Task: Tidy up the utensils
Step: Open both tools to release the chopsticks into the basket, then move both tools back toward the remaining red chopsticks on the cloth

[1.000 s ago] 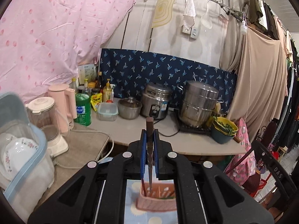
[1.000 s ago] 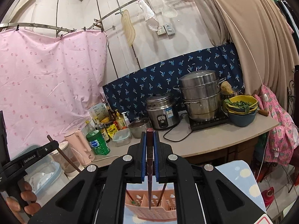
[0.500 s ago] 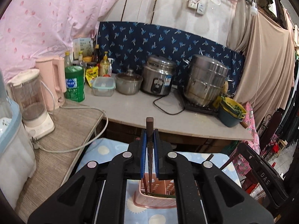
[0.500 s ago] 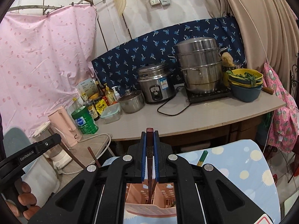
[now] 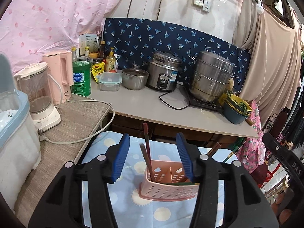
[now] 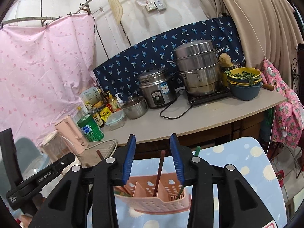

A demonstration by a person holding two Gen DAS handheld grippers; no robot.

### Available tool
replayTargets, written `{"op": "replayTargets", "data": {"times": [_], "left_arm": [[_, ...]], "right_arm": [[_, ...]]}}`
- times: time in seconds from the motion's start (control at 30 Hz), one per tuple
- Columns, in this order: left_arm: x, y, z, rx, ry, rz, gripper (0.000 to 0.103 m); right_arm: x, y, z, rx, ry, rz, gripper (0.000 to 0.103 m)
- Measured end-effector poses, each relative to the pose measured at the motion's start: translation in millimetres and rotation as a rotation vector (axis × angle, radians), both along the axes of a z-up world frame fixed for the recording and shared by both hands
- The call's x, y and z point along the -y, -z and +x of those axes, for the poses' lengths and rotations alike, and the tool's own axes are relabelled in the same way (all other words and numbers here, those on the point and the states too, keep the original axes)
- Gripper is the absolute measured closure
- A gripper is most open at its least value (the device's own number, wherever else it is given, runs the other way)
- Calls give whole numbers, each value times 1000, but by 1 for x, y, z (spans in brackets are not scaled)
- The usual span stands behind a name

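Note:
A pink perforated utensil basket [image 5: 167, 188] stands on a blue sun-patterned cloth [image 5: 133, 205]; it also shows in the right wrist view [image 6: 157, 203]. Dark red-brown chopsticks [image 5: 146, 150] stand upright in its left compartment. In the right wrist view one chopstick [image 6: 159, 172] stands in the middle compartment and a green one [image 6: 196, 151] at the right. My left gripper [image 5: 153, 155] is open and empty just above the basket. My right gripper [image 6: 153, 159] is open and empty over the basket too.
A grey counter [image 5: 152, 104] behind holds a rice cooker [image 5: 164, 74], a steel steamer pot [image 5: 210, 76], a small pot [image 5: 134, 77], bottles and stacked bowls [image 5: 236, 110]. A lower table at the left holds a blender [image 5: 38, 95], a pink kettle [image 5: 58, 76] and a dish bin [image 5: 11, 133].
Both grippers were shut on a chopstick each. Both have lowered to the basket and opened, and the chopsticks now stand in the basket.

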State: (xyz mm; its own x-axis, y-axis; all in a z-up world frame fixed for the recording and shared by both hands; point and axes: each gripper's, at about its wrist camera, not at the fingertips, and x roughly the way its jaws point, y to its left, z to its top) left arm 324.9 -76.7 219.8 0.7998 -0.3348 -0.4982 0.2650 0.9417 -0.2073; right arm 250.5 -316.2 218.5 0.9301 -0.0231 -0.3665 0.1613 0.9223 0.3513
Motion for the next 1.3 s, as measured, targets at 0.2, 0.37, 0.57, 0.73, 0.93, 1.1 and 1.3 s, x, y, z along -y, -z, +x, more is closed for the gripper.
{"op": "replayTargets", "data": {"times": [0.2,0.37,0.57,0.73,0.93,1.1,1.3], "left_arm": [[-17,3,-44,24,5,29,45],[-31,20,-85,0,28,56,44],[-42,54,-129,-64,57,99,44],[-44,86,-167,-102,79,147,44],[-46,115,-208,-127,99,191,44],[-46,137,-233,-153,98,214,44],[-42,160,-251,-210,110,226,44]], "right_arm": [[-4,8,-43,-8,-21,-9,66],[-12,22,-88,-29,-34,-33,66],[-31,50,-141,-81,-45,-91,66],[-46,76,-175,-134,-58,-109,66],[-60,105,-206,-195,-62,-128,66],[-71,131,-224,-256,-62,-140,66],[-84,165,-241,-330,-75,-133,66]]}}
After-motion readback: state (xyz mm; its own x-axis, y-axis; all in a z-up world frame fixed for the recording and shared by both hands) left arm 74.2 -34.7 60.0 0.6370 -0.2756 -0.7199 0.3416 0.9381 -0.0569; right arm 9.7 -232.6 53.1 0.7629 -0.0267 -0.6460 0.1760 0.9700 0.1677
